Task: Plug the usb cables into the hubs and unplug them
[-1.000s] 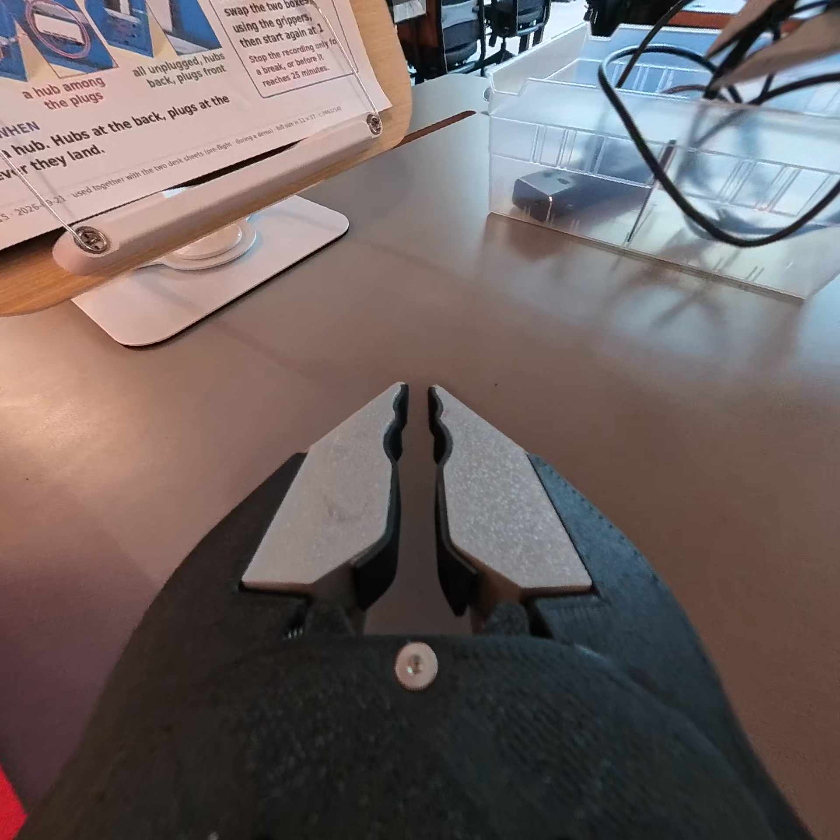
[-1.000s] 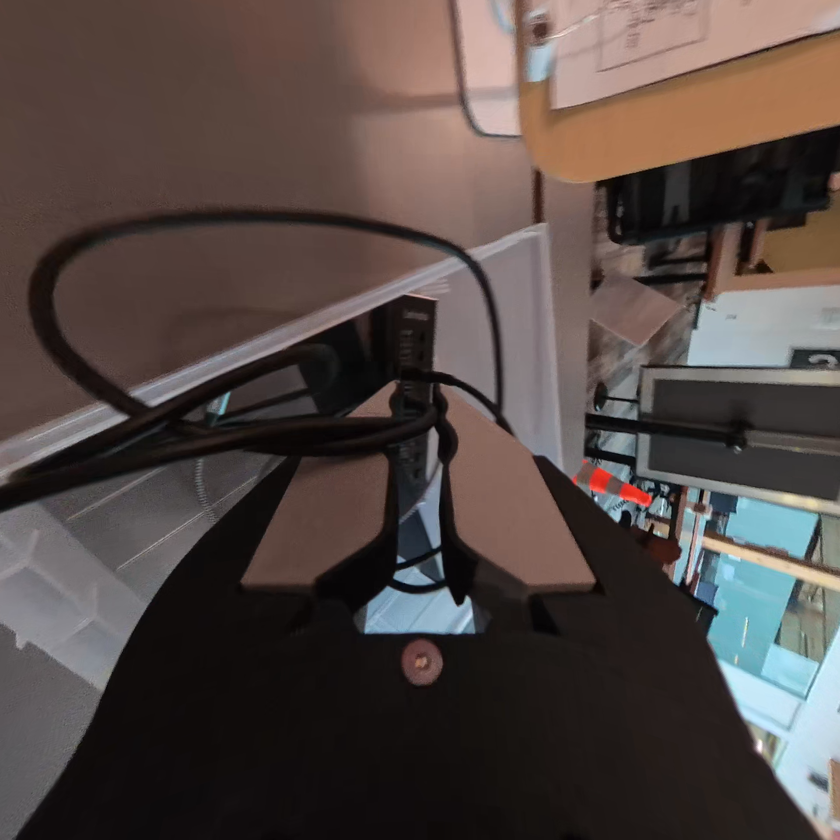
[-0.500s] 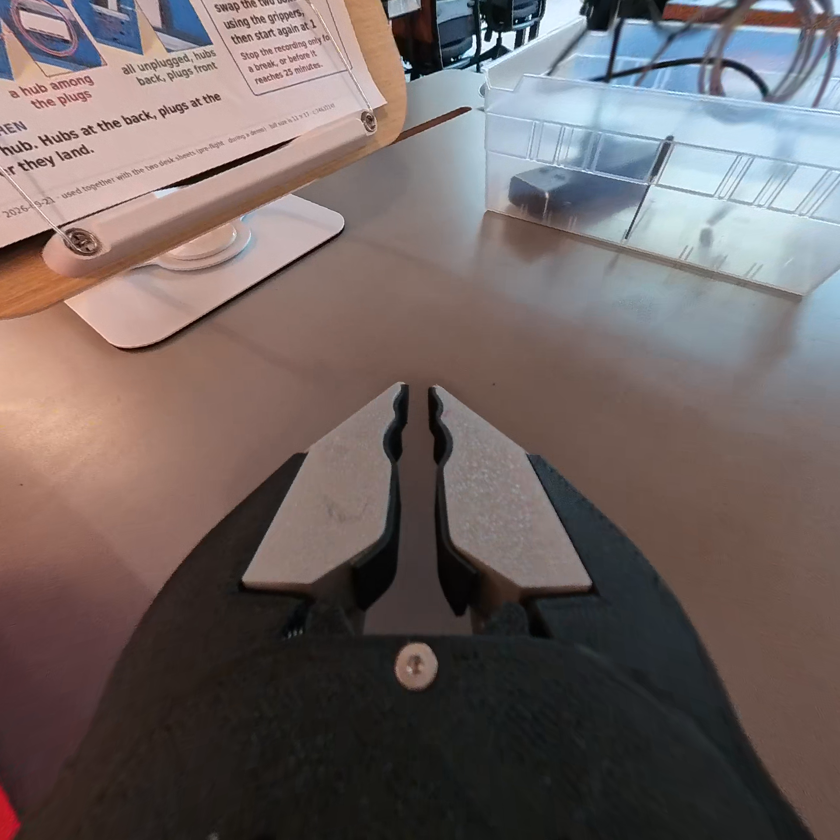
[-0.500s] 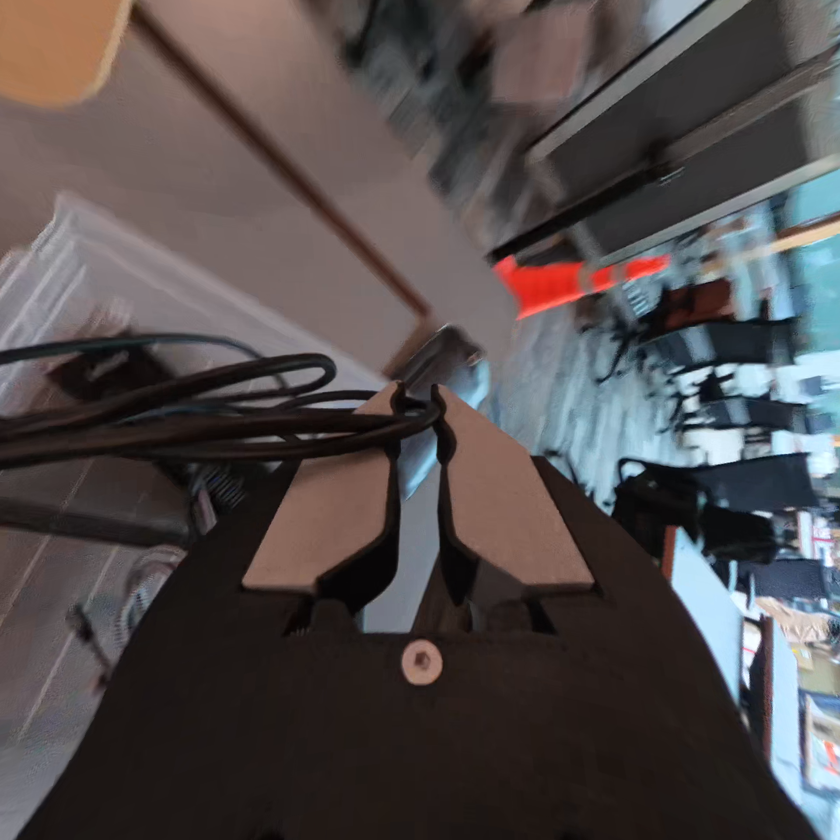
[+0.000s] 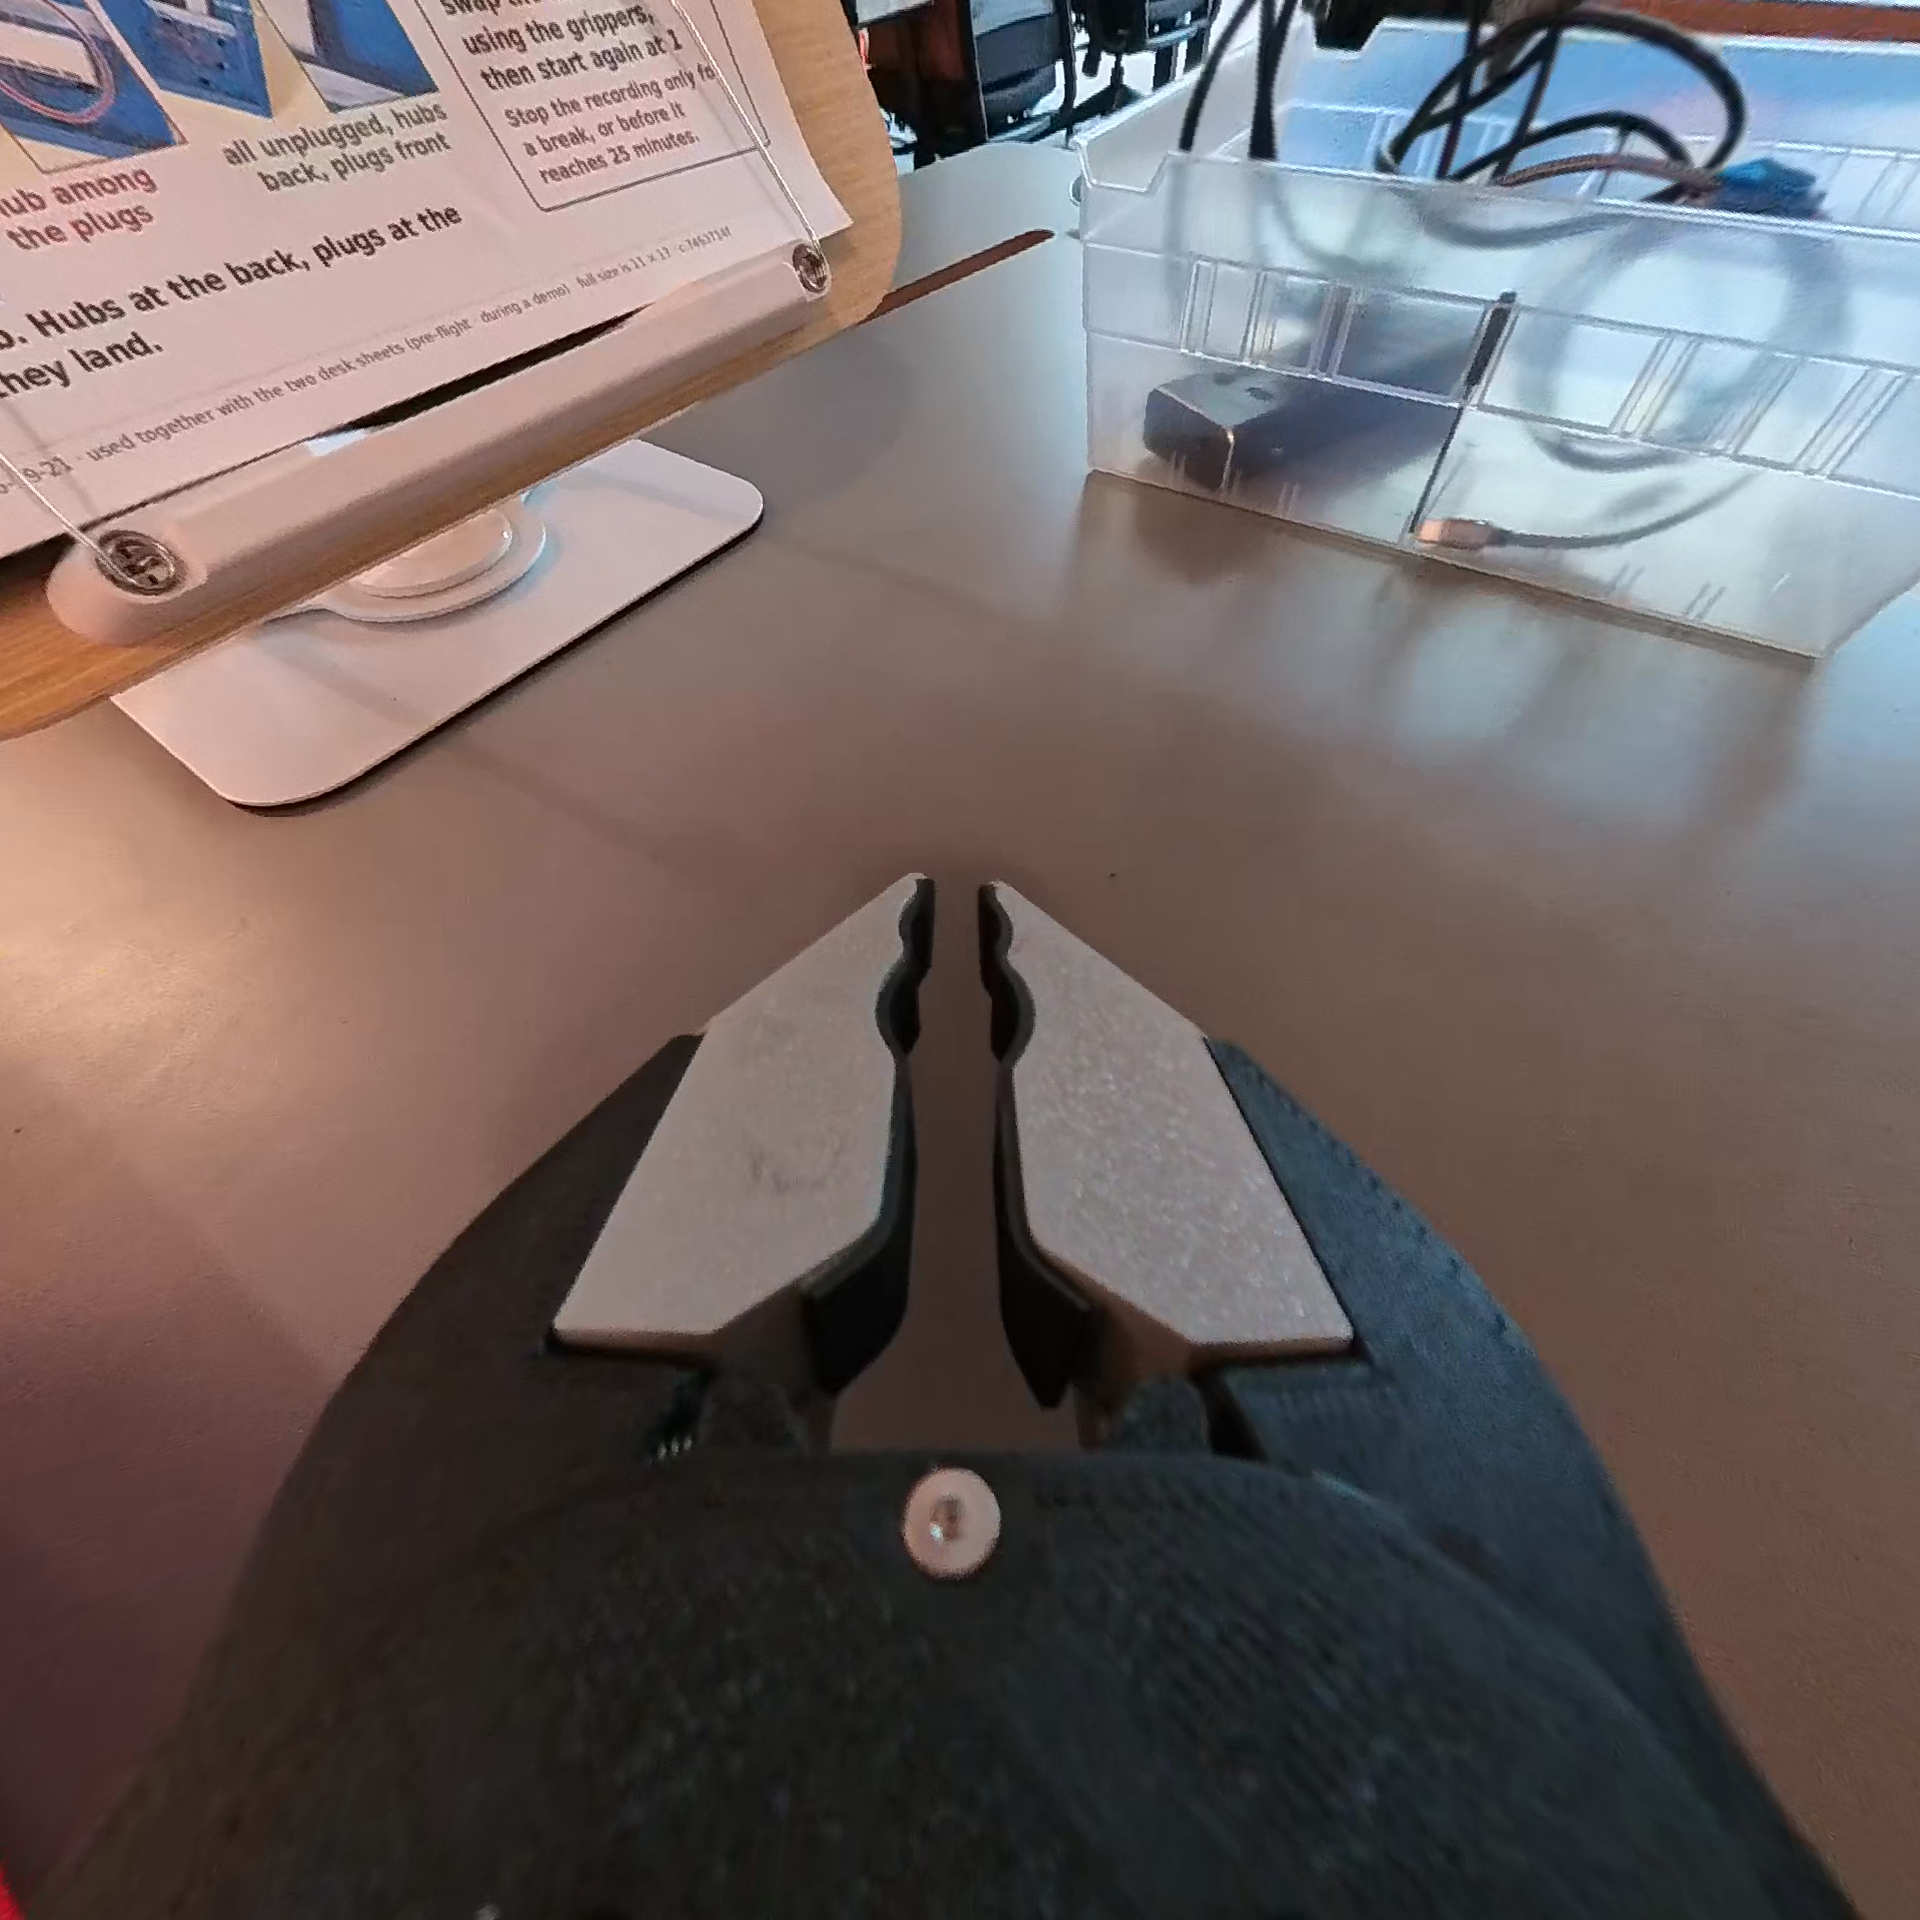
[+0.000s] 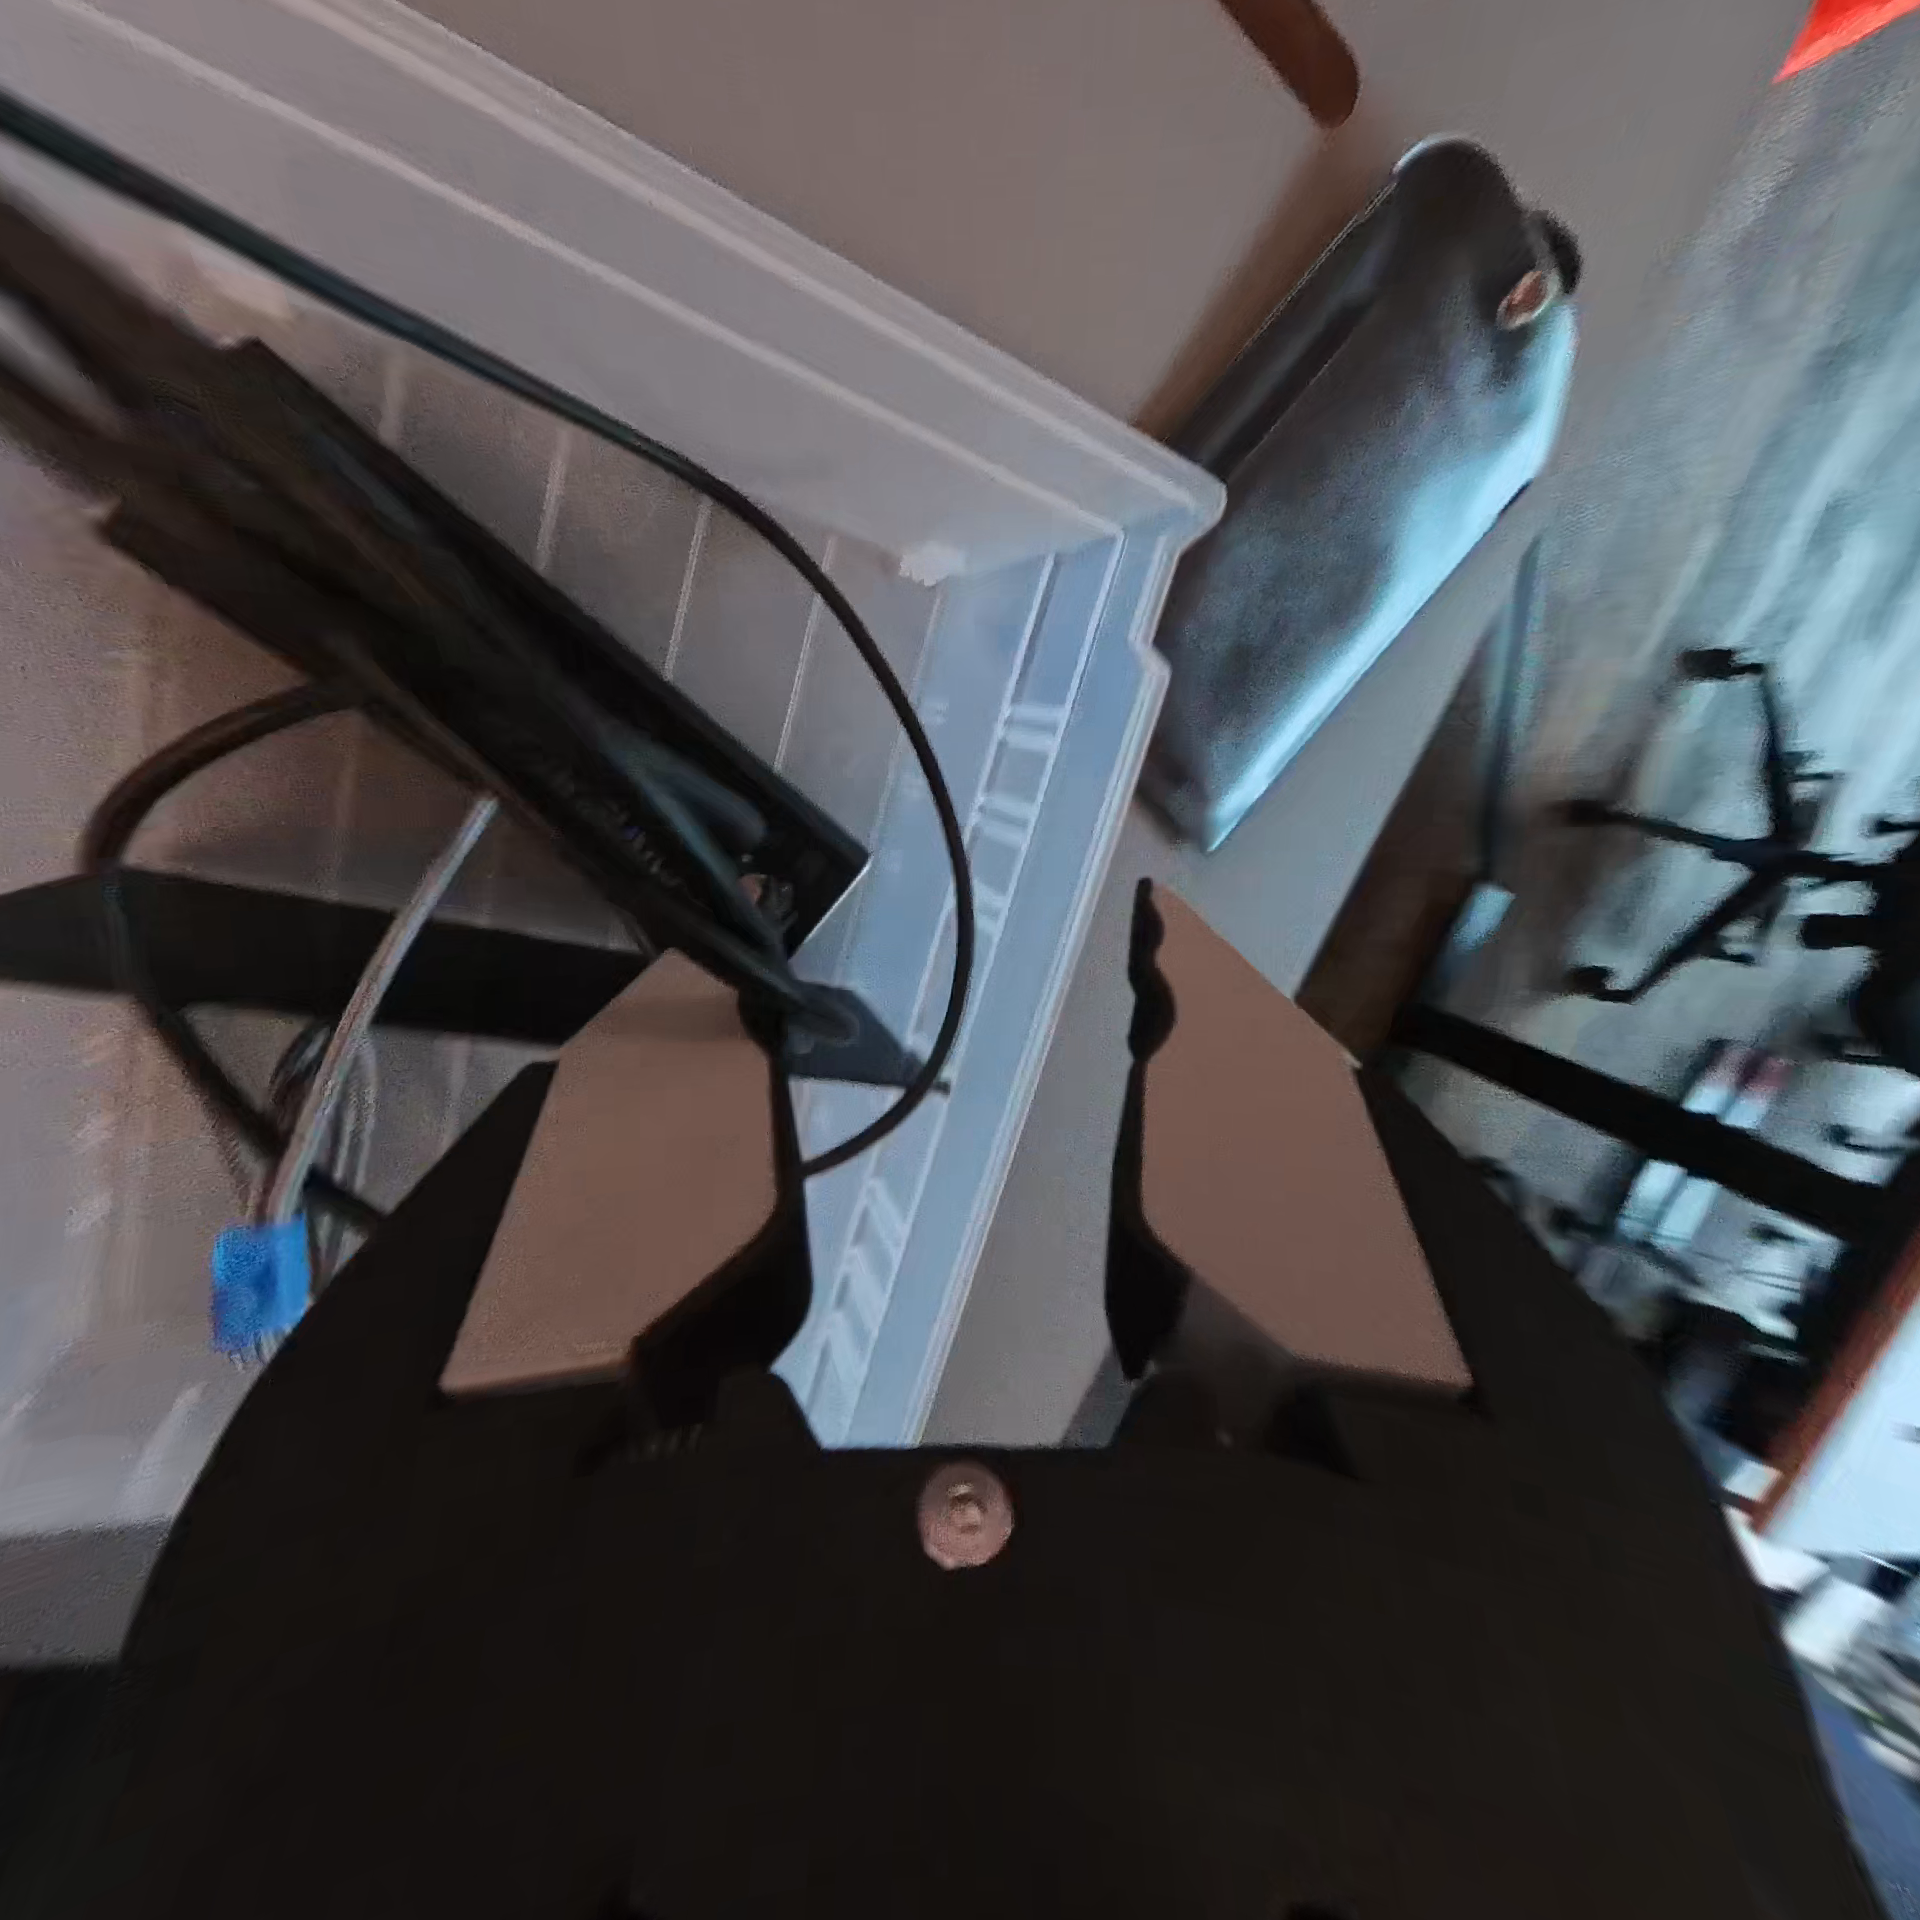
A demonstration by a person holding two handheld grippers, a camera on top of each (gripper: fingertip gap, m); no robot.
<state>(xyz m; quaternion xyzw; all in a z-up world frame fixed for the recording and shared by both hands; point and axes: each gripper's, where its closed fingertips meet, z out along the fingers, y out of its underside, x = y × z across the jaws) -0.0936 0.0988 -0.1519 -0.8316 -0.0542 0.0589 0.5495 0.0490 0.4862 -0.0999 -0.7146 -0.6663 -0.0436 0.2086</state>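
Note:
My left gripper (image 5: 956, 894) hovers low over the brown table (image 5: 1195, 790), jaws closed to a narrow slit and empty. A clear plastic bin (image 5: 1714, 582) stands ahead to the right. It holds a dark grey hub (image 5: 1236, 426), a metal-tipped plug (image 5: 1455, 532) and a tangle of black cables (image 5: 1621, 114). In the blurred, tilted right wrist view, my right gripper (image 6: 956, 956) is open above the bin's corner (image 6: 727, 301). A long black hub (image 6: 436, 623) and a thin black cable (image 6: 940, 769) lie just beyond its left finger (image 6: 665, 1143). A blue connector (image 6: 255, 1283) sits lower left.
A wooden document stand (image 5: 416, 499) with a printed sheet, on a white base (image 5: 468, 665), stands at the left of the table. Past the table edge in the right wrist view is a dark grey padded object (image 6: 1382, 540) and black chair legs (image 6: 1714, 862). My hands' fingertips stand some 40 cm from each other.
My right gripper has opened and let go of the bundle of black cables, which now lies in the bin; its view swung round. My left gripper has barely moved.

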